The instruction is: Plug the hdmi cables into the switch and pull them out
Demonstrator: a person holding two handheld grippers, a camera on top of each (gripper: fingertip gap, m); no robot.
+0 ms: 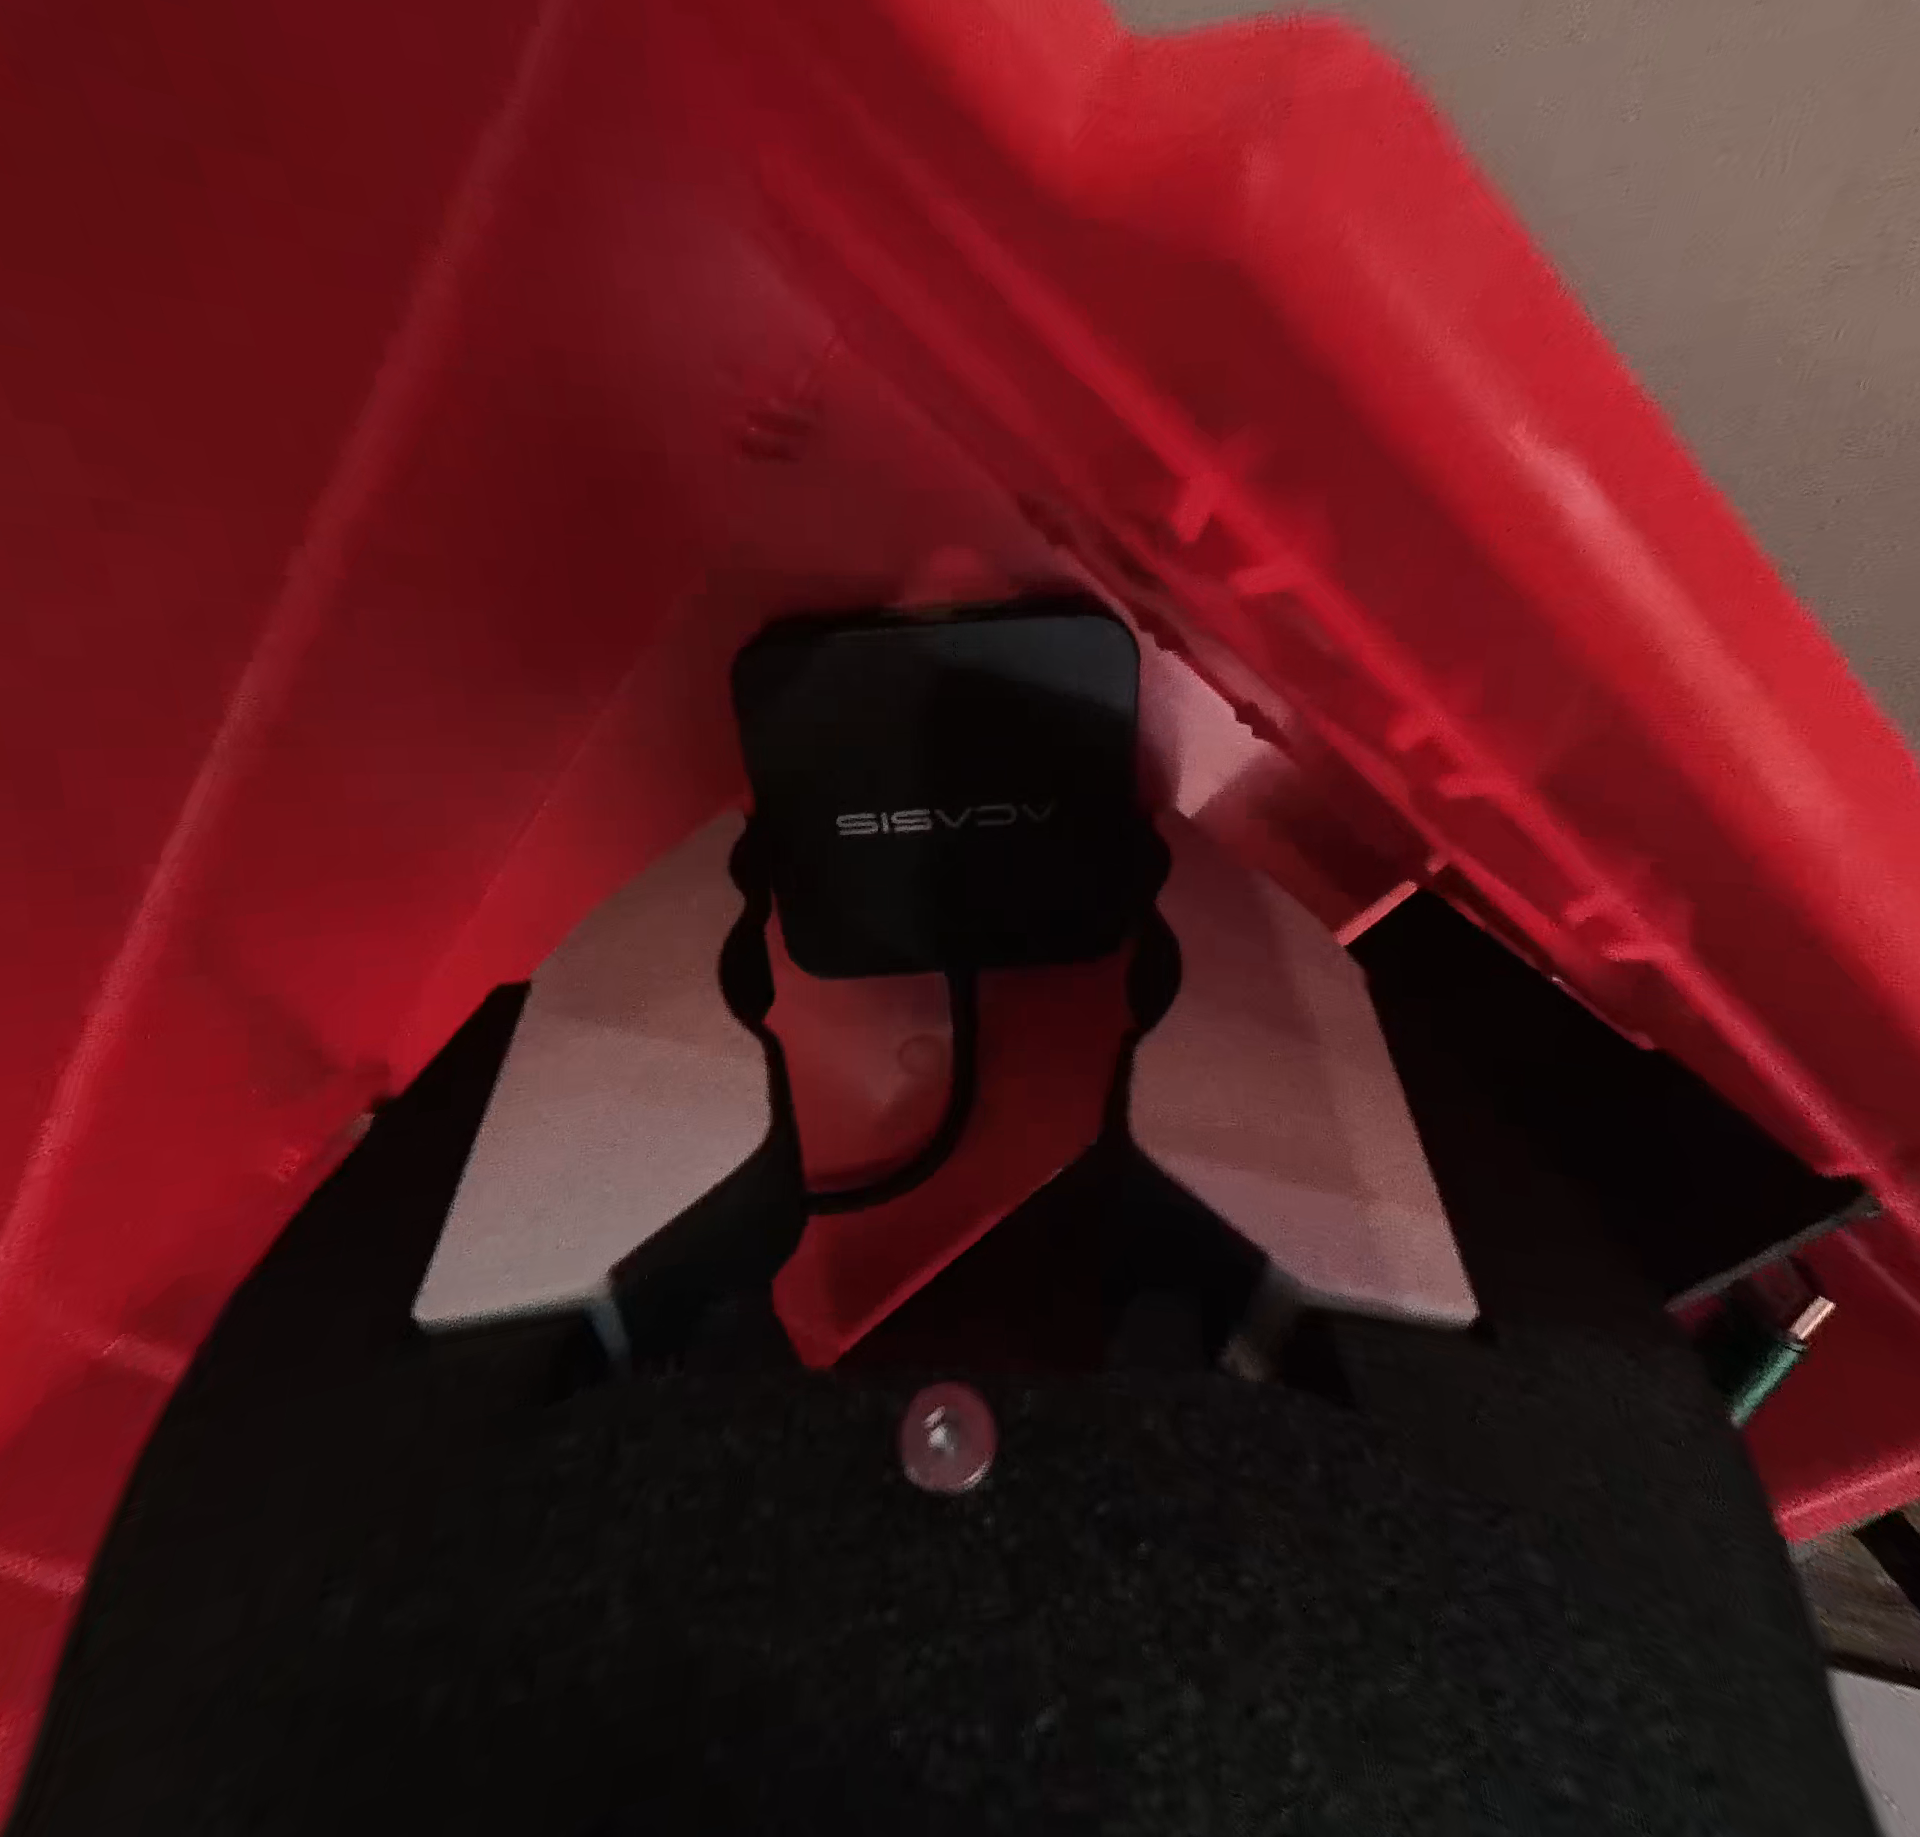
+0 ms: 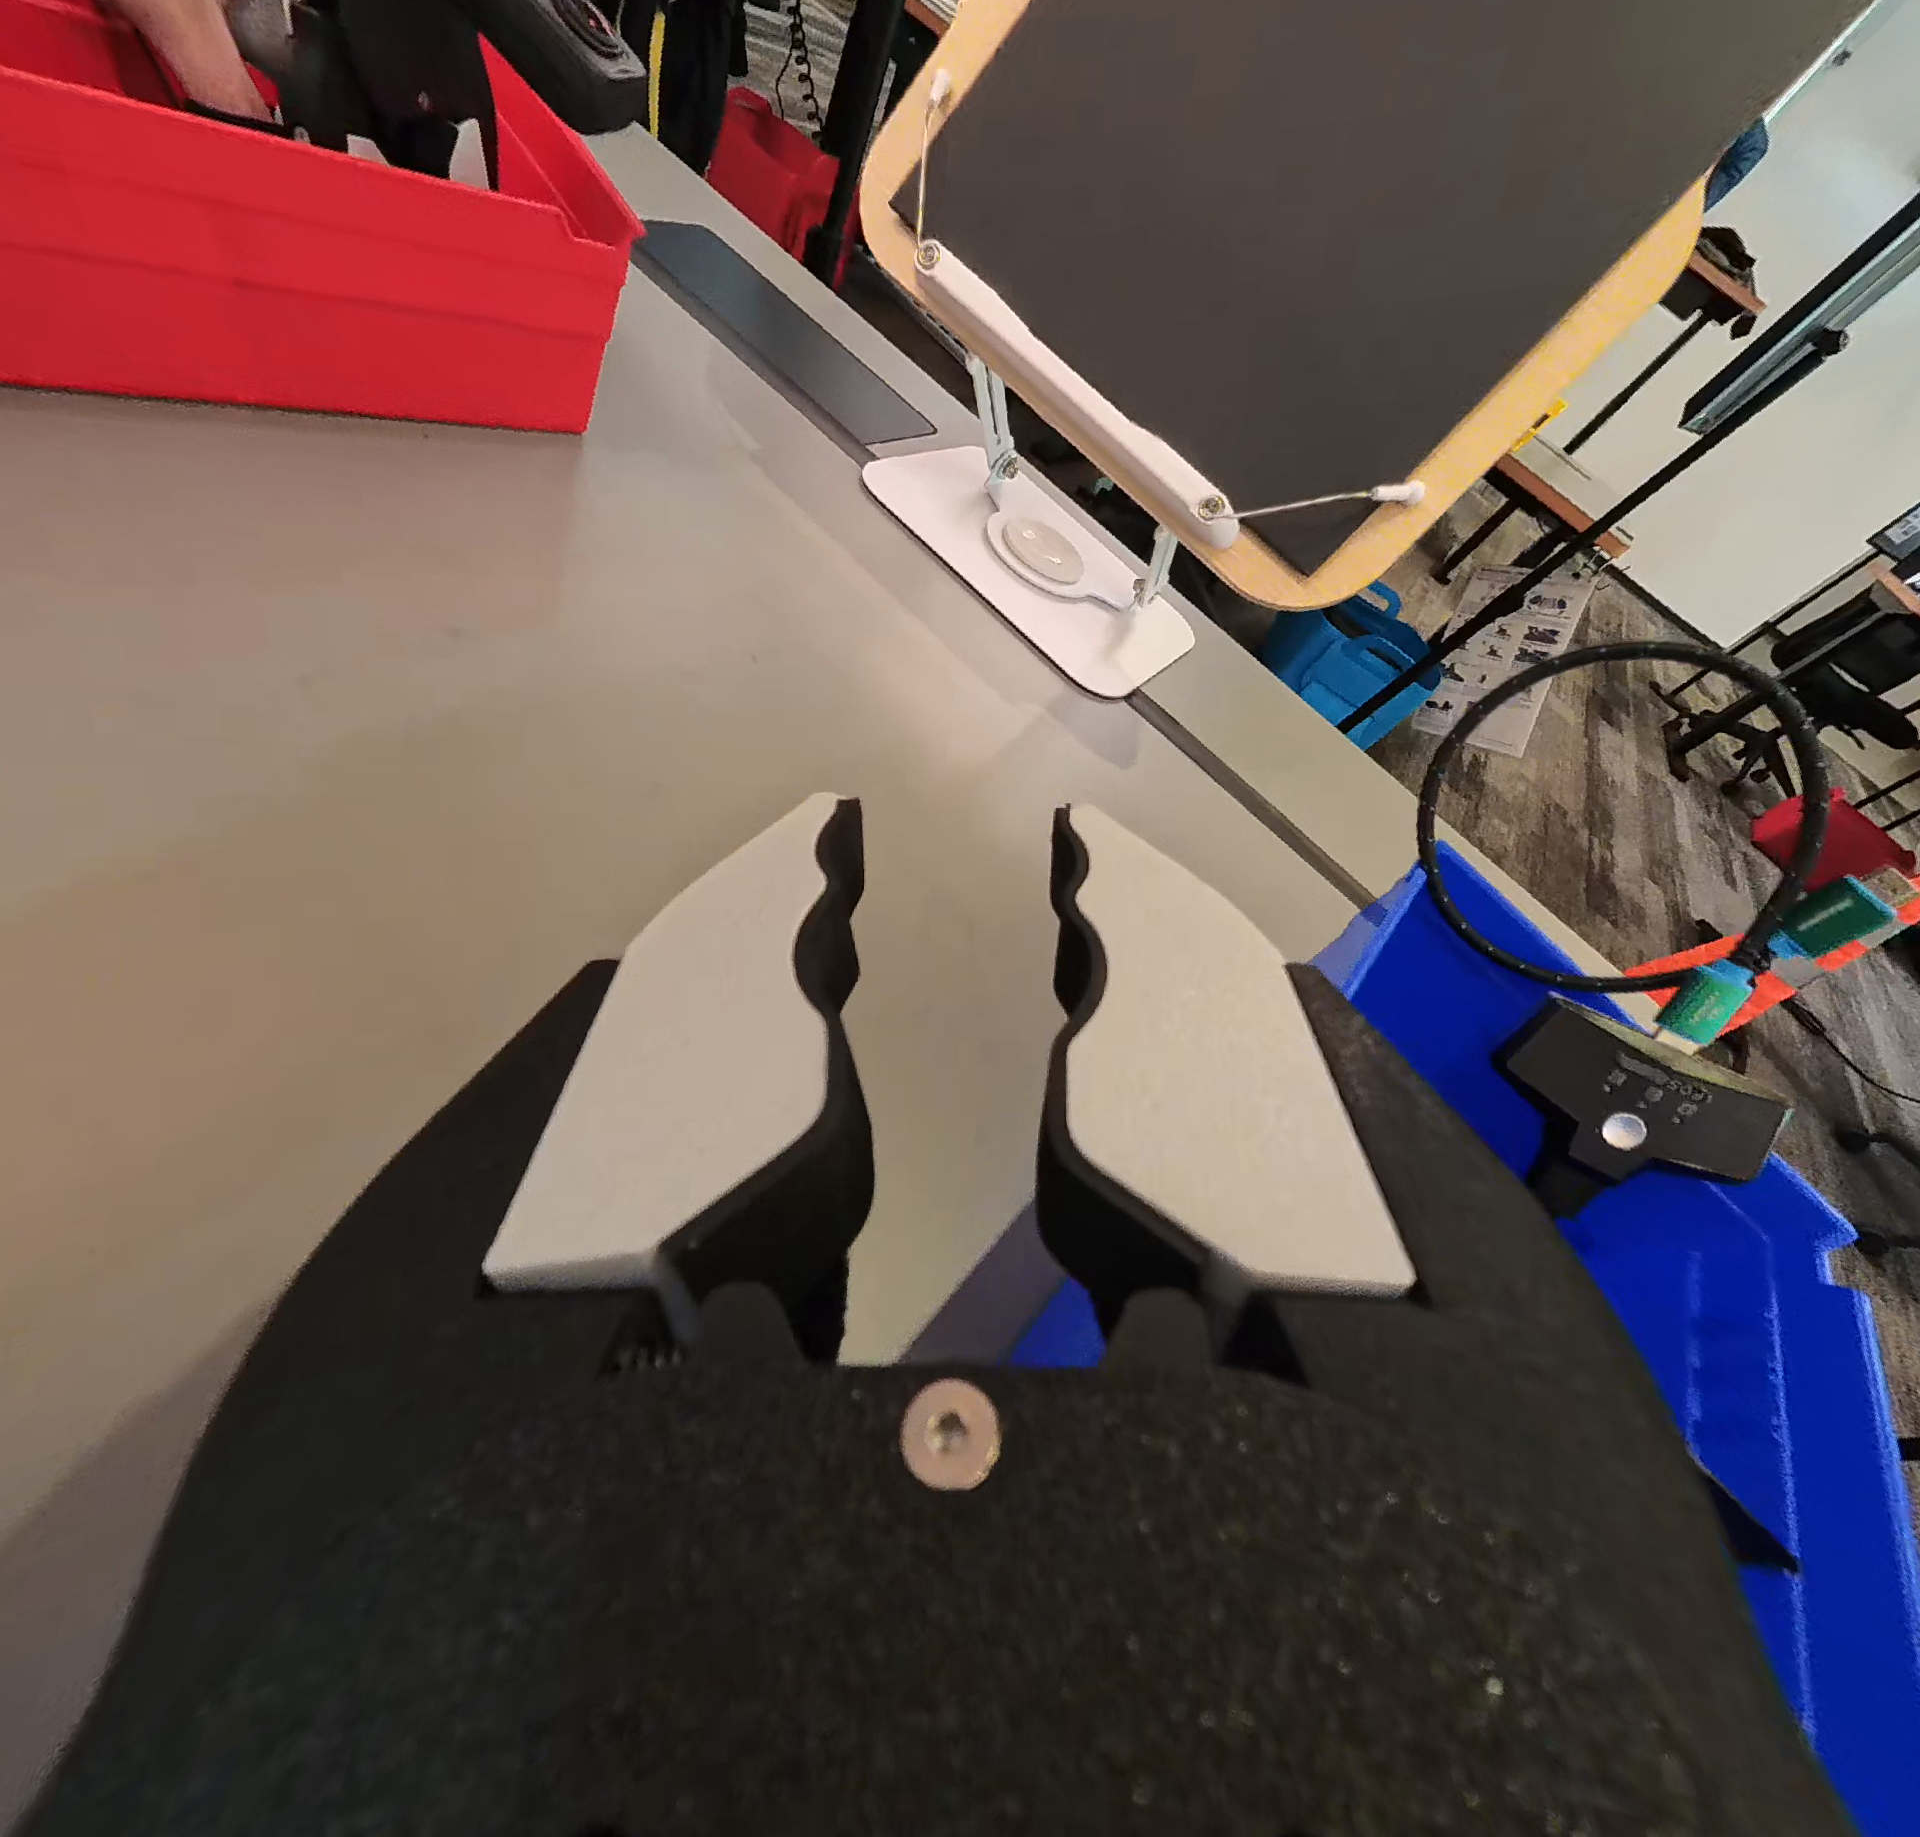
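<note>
Between the left tongs (image 1: 951, 852) sits the switch (image 1: 935, 790), a small black square box, pinched on both sides by the dark wavy pads. Its thin black lead (image 1: 935, 1112) curls down and off to the left between the fingers. All around is the red bin (image 1: 520, 437): walls rise on both sides and meet in a corner just past the switch, with the ribbed rim (image 1: 1455, 644) running down the right. The view is blurred. At the far right edge, outside the bin, a green plug (image 1: 1766, 1356) peeks in.

Over to the right tongs (image 2: 956, 831): spread apart, nothing between them, hanging above the bare grey tabletop (image 2: 364, 696). Just to their right is a blue bin (image 2: 1714, 1320), and on its rim rests a black device (image 2: 1652, 1112) with a round silver button. A braided black cable (image 2: 1455, 748) loops up above it, and its two green plugs (image 2: 1766, 956) hang by the device; whether either is seated in a port, I cannot tell. Farther out on the tabletop stands a white stand (image 2: 1039, 561) holding a tilted dark board with a pale wooden edge (image 2: 1403, 177). Top left, the red bin (image 2: 291, 281) again, with a hand (image 2: 177, 31) holding the other gripper down into it. Beyond the tabletop edge, office floor and furniture.
</note>
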